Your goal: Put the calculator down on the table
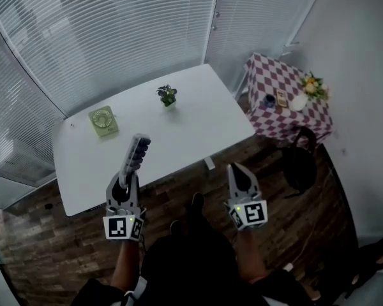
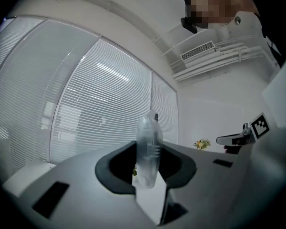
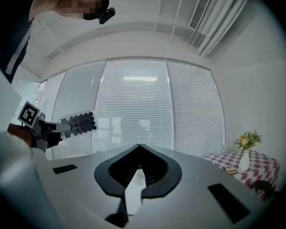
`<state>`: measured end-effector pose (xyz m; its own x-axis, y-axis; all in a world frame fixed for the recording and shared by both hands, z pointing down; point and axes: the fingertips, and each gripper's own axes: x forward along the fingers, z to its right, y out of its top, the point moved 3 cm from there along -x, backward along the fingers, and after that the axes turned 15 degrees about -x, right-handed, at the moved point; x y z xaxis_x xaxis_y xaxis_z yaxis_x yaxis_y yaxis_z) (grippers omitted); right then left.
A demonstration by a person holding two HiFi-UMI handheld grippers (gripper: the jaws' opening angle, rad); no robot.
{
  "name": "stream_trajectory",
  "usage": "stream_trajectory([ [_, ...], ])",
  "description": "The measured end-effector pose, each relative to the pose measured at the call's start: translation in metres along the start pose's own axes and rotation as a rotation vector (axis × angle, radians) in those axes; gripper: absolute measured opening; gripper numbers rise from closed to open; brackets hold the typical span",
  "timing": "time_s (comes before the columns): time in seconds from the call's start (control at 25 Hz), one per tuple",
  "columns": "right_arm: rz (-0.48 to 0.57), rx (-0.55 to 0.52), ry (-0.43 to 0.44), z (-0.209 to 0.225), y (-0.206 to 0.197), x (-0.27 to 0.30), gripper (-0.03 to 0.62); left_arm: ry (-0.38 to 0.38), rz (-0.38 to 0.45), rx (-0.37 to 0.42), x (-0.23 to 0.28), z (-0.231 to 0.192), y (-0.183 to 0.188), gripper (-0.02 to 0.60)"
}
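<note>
1. Head view: the left gripper (image 1: 128,176) is clamped on the near end of the calculator (image 1: 136,152). The calculator sticks out straight ahead of the jaws, with its long axis along the line of the gripper and pointing toward the white table (image 1: 185,139). Its far end is above the near edge of the table, and the gripper itself is above the wooden floor (image 1: 198,180). The right gripper (image 1: 237,169) is well apart to the right, also above the floor, with its jaws together and nothing in them. A green fan (image 1: 103,120) and a small plant (image 1: 168,95) stand farther back on the table, away from the calculator.

2. Left gripper view: the calculator (image 2: 149,149) stands between the two jaws as a thin upright shape, seen edge-on. The pads press on its two flat faces, so the grip is firm.

3. Right gripper view: the jaws meet at their tips and hold nothing. Far to the left, the calculator (image 3: 78,122) shows its round keys toward this camera, so it is held on its edge and level, not flat.

4. Judgement: the left hand is the one that must do the placing. The table lies ahead of and below the calculator. I think the gripper must go forward and down, and probably roll so that the key face comes up, before the jaws open.
</note>
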<state>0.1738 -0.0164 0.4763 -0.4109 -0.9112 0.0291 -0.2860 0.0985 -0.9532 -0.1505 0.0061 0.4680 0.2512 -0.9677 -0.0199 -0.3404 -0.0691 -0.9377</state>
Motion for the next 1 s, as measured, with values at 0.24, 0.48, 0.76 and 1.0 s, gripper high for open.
stream_trajectory([
  [0.24, 0.008, -0.005, 0.061, 0.032, -0.010, 0.052, 0.006, 0.024, 0.020, 0.010, 0.053, 0.007, 0.004, 0.101],
  [0.48, 0.035, -0.019, 0.127, 0.065, -0.015, 0.101, 0.006, 0.055, 0.048, 0.015, 0.098, 0.014, 0.011, 0.101],
  [0.76, 0.068, 0.003, 0.195, 0.087, -0.020, 0.150, 0.006, 0.089, 0.070, 0.028, 0.139, 0.018, 0.012, 0.101],
  [1.0, 0.072, -0.006, 0.224, 0.105, -0.017, 0.178, 0.006, 0.115, 0.070, 0.023, 0.164, 0.015, 0.019, 0.101],
])
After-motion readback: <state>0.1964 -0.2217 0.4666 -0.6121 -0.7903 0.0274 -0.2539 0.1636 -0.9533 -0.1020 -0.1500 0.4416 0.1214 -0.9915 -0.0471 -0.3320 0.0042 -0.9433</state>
